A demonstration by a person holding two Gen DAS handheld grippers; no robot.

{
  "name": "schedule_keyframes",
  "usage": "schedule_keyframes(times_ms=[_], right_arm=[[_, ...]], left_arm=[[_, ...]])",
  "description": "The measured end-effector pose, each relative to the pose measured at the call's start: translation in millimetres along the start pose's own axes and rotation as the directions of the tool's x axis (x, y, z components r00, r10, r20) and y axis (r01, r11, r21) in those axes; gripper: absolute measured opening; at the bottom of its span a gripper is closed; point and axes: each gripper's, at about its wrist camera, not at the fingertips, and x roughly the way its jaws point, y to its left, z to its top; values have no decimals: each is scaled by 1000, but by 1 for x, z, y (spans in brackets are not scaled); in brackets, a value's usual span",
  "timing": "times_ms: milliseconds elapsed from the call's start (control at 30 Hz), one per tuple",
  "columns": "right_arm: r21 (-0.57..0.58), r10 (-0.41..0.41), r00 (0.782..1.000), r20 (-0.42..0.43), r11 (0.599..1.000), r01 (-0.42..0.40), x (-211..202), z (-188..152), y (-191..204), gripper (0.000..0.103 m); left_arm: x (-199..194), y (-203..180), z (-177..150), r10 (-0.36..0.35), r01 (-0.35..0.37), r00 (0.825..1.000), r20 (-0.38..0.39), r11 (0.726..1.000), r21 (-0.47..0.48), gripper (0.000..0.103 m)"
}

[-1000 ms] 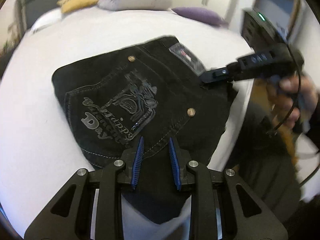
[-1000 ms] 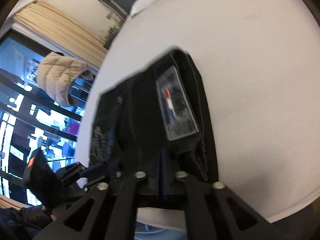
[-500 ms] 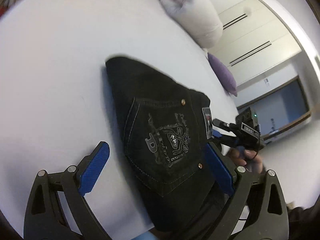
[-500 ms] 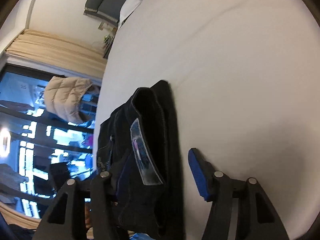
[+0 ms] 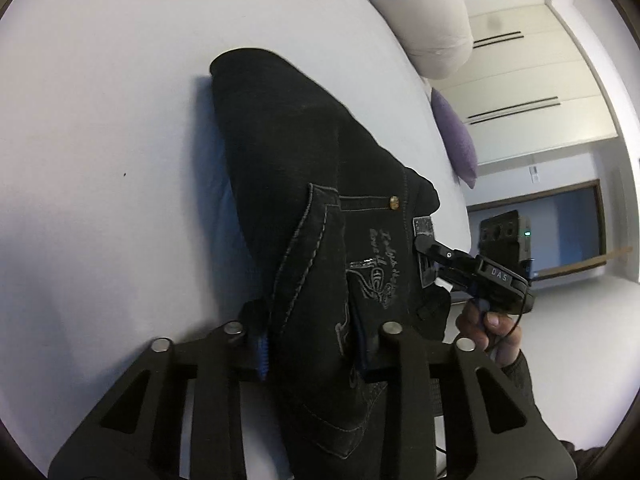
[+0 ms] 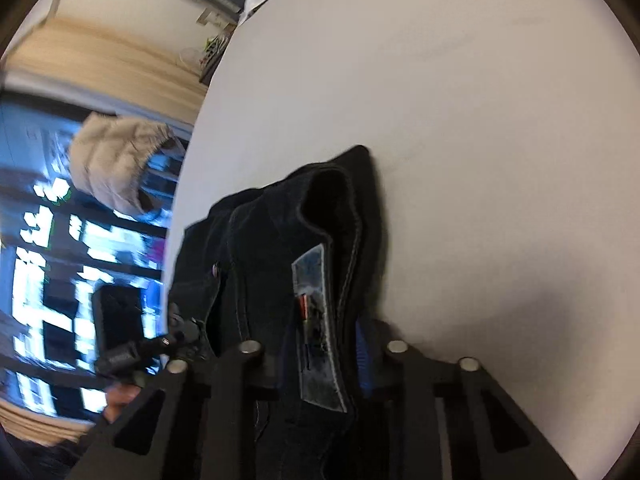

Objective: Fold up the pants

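The pants (image 5: 320, 216), black denim with grey stitching, a brass rivet and an embroidered back pocket, lie as a thick folded bundle on the smooth white bed (image 5: 100, 160), running from the upper centre of the left wrist frame down to its bottom edge. The left tongs (image 5: 310, 344) are clenched on the pocket end, blue ribbed pads pressing the cloth from both sides. The right tongs (image 6: 320, 344) grip the waistband, where a grey leather patch (image 6: 316, 332) stands between the pads and the layers bulge into a rounded lip above. In the left frame, bare sheet spreads wide to the left of the bundle; a puffy pale pillow (image 5: 424, 12) and a purple cushion (image 5: 456, 140) sit along the bed's upper right edge.
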Motion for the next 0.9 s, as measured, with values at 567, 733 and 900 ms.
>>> schedule_keyframes(times_ms=[567,733,900], right_arm=[[-146,46,997,69,989,-35,59,106,131,19],[-117,31,999,40,993,-26,114,147,144,19],[-23,0,1000,5,1000,0,149,155,114,23]], left_arm=[[-82,-8,132,202,-236,959,198,957,167,19],[-77,26,179,286,-320,935,212,935,152,19],[-63,76,194,325,-346,930,169,932,111,25]])
